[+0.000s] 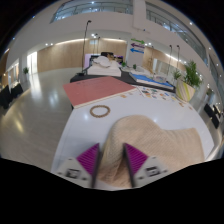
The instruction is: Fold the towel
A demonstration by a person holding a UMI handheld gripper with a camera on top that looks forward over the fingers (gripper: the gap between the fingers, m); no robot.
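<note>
A tan towel point(140, 140) lies rumpled on the white table point(90, 130), just ahead of my fingers and reaching under and between them. My gripper point(112, 160) hovers over the towel's near edge. Its two magenta pads point(88, 157) stand apart with a gap, and towel cloth shows in that gap. The fingers do not press on the cloth. The near end of the towel is hidden below the fingers.
A brown ring point(100, 111) lies on the table beyond the towel. A red-pink mat point(95, 90) lies further back. Small items point(150, 92) sit at the far right of the table, near a potted plant point(188, 80). Open floor lies to the left.
</note>
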